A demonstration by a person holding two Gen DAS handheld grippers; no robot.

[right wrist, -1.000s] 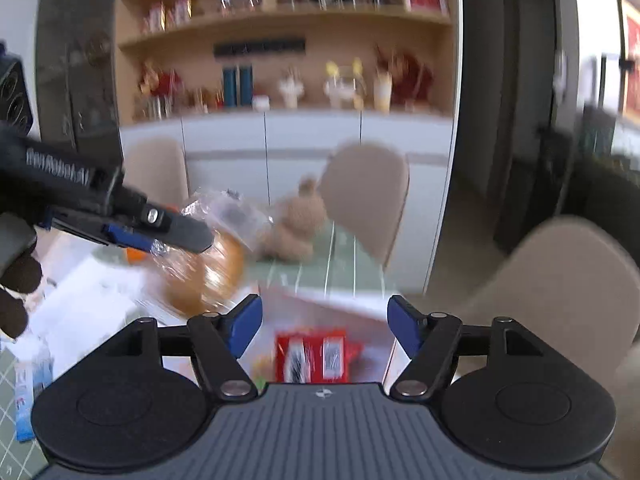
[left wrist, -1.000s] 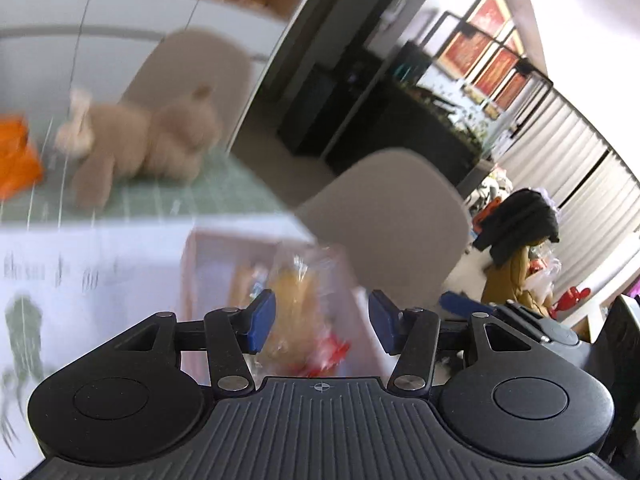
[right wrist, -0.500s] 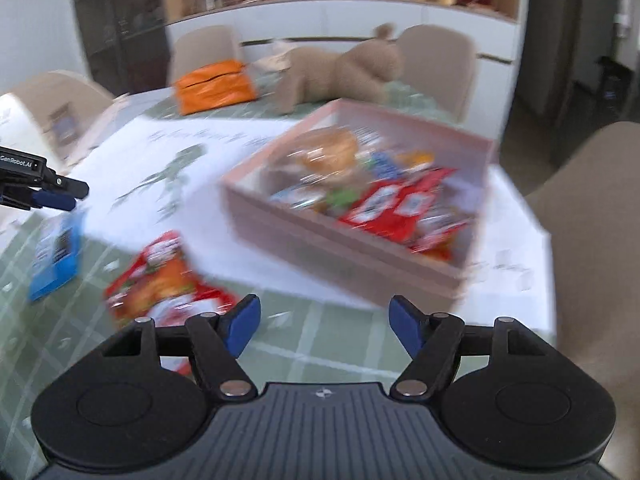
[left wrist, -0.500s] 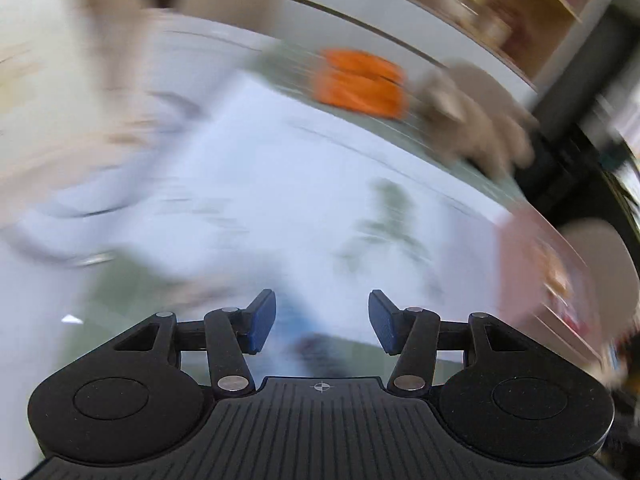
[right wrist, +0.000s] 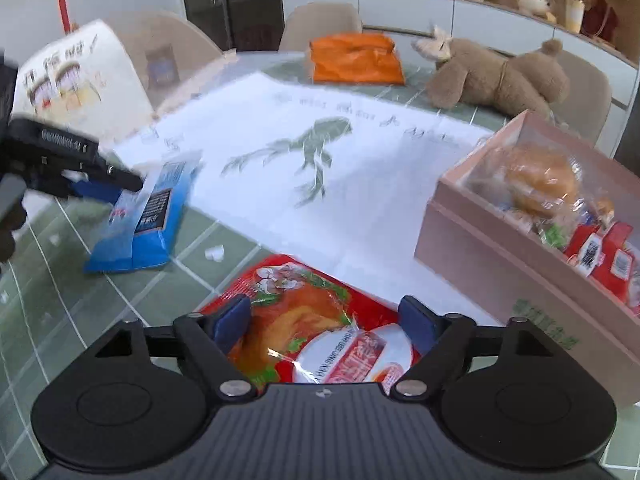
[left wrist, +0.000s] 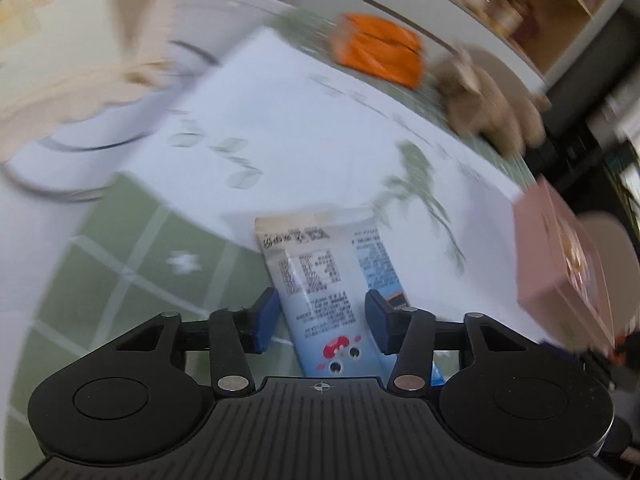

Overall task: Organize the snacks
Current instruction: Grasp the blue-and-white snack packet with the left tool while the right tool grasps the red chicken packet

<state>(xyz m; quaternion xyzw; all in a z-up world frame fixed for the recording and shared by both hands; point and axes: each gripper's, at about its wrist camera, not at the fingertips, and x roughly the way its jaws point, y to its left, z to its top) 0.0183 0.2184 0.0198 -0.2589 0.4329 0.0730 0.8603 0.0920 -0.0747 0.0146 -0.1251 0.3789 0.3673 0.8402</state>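
The left claw (left wrist: 320, 318) is held open over a blue snack packet (left wrist: 332, 280), which is seen lying flat on the green tiled bench (left wrist: 120, 272), partly on the edge of a white paper sheet (left wrist: 304, 120). The packet is framed between the two blue pads, but contact with it cannot be told. In the right wrist view the same packet (right wrist: 144, 220) is seen at the left, with the left claw (right wrist: 100, 186) at its upper end.

The right claw (right wrist: 326, 320) is also spread open, above a red snack packet (right wrist: 316, 328) that rests on the bench just beside the sheet's near edge. No grip on it is shown.

A pink box (right wrist: 492, 256) is placed at the right, partly on the sheet, and is filled with a wrapped bun (right wrist: 540, 182) and small red packets (right wrist: 600, 252). An orange bag (right wrist: 356, 58) and a brown teddy bear (right wrist: 496, 76) are laid at the far side of the bench.
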